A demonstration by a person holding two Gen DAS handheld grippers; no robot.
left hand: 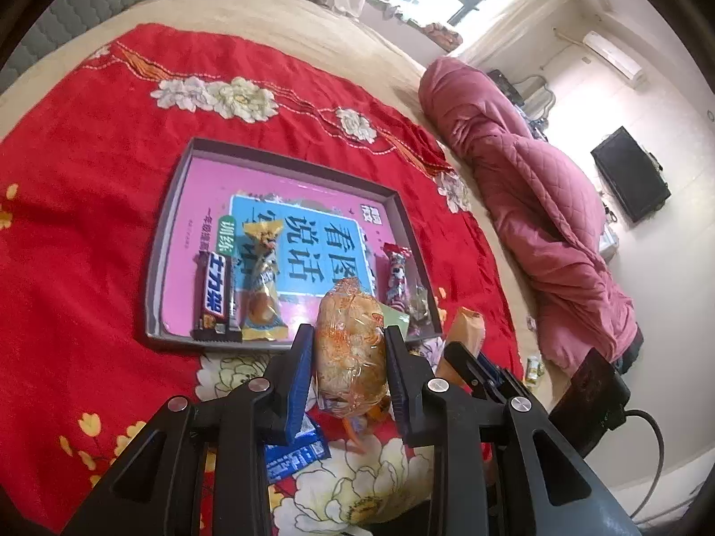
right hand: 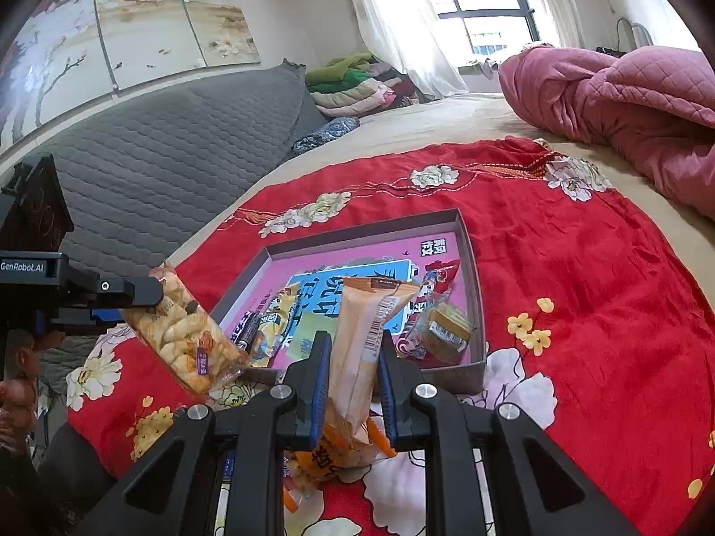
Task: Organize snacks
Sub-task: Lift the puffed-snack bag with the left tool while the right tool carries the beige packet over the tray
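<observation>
1. Gripping a clear-wrapped pack of golden crackers (left hand: 351,344), the left tool (left hand: 348,339) had its blue pads pressed on both sides of the pack, at lower centre of the left wrist view. In the right wrist view the same pack (right hand: 187,335) hung tilted at centre left, above the red cloth, held by the left tool (right hand: 134,299).
2. Right tool (right hand: 353,357): closed on a tall beige and orange snack packet (right hand: 362,339), barcode facing the camera, at lower centre of the right wrist view. The same packet (left hand: 467,330) showed at lower right of the left wrist view, beside the right tool (left hand: 469,366).
3. Shallow grey box (left hand: 170,232): lay flat on the red cloth at frame centre, with a pink and blue printed sheet lining its floor.
4. Contents of the box, along its near edge in the left wrist view: a dark chocolate bar (left hand: 214,295) at left; just beside it a yellow-wrapped snack (left hand: 263,286); a red and white wrapped sweet (left hand: 397,277) at right; a small clear-wrapped piece (left hand: 420,308) in the near right corner.
5. Red floral cloth (left hand: 80,205): spread over a bed with a beige sheet (left hand: 277,22).
6. Blue wrapper (left hand: 295,451): lay on the cloth under the left tool, outside the box.
7. Pink quilt (left hand: 527,187): heaped at right of the frame, well apart from the box.
</observation>
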